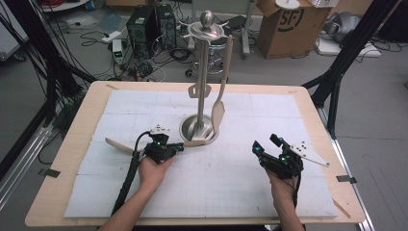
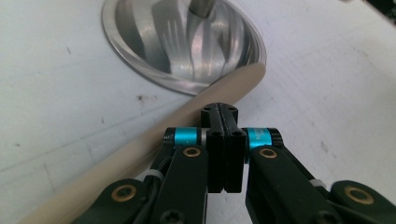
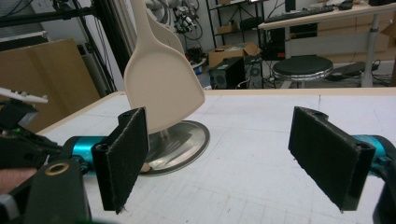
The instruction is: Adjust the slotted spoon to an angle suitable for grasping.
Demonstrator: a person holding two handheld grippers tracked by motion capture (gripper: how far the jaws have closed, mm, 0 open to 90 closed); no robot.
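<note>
We see the left gripper point(image 1: 179, 147) low over the white mat point(image 1: 231, 178) on the tabletop, its jaws pressed together on the beige handle of a utensil point(image 1: 120, 145) lying flat, one end of it touching the round steel base of the utensil stand point(image 1: 192, 129). A beige spatula point(image 1: 219, 115) hangs from the stand's top. The right gripper point(image 1: 264, 144) hovers well apart at the right, jaws spread wide and empty.

text: "SF" inside a circular dark logo | on: side of brown cardboard box point(image 1: 288, 26) standing on the floor beyond the table | place: about 1 o'clock in the high view | other readable text, numbers, labels: none legible
</note>
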